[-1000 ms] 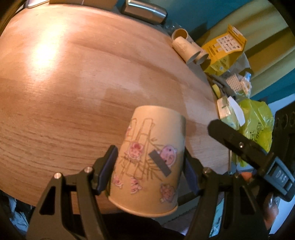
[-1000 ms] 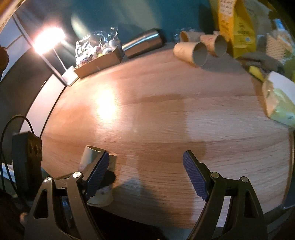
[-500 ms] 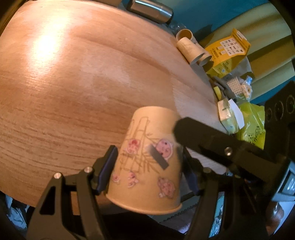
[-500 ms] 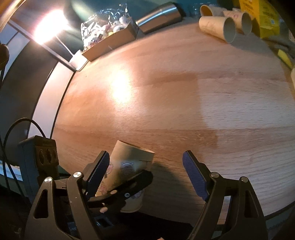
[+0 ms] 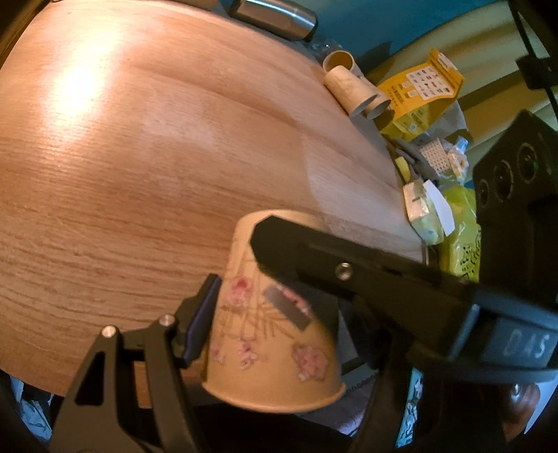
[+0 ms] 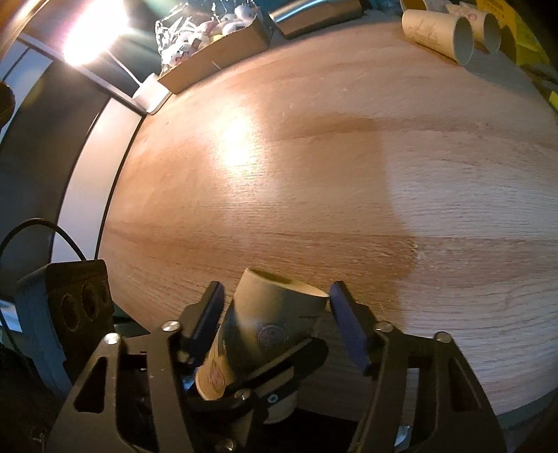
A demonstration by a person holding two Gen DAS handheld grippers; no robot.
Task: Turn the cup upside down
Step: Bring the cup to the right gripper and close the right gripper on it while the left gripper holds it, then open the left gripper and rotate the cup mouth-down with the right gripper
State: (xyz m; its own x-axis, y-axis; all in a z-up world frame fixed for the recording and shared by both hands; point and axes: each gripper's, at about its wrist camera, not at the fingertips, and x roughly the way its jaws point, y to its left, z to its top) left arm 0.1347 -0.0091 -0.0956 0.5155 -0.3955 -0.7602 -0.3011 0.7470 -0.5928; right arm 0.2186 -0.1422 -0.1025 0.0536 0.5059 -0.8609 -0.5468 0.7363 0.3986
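Observation:
A tan paper cup point(image 5: 268, 334) with pink pig stickers is held in my left gripper point(image 5: 272, 313), which is shut on its sides, base pointing away and wide rim toward the camera. My right gripper's finger point(image 5: 348, 271) crosses in front of the cup from the right. In the right wrist view the cup point(image 6: 279, 313) lies tilted between the two blue pads of my right gripper point(image 6: 275, 313). The pads stand on either side of it with small gaps, so that gripper is open around the cup. All this is above the near edge of the wooden table point(image 5: 139, 156).
Two paper cups point(image 5: 352, 87) lie on their sides at the far right of the table, by yellow packets point(image 5: 418, 97). A steel tumbler point(image 5: 275, 17) lies at the back. A cardboard box of wrapped sweets point(image 6: 209, 45) stands at the back left.
My right gripper has moved in from the right and now has its fingers either side of the cup. The left gripper has kept its hold and tilted slightly.

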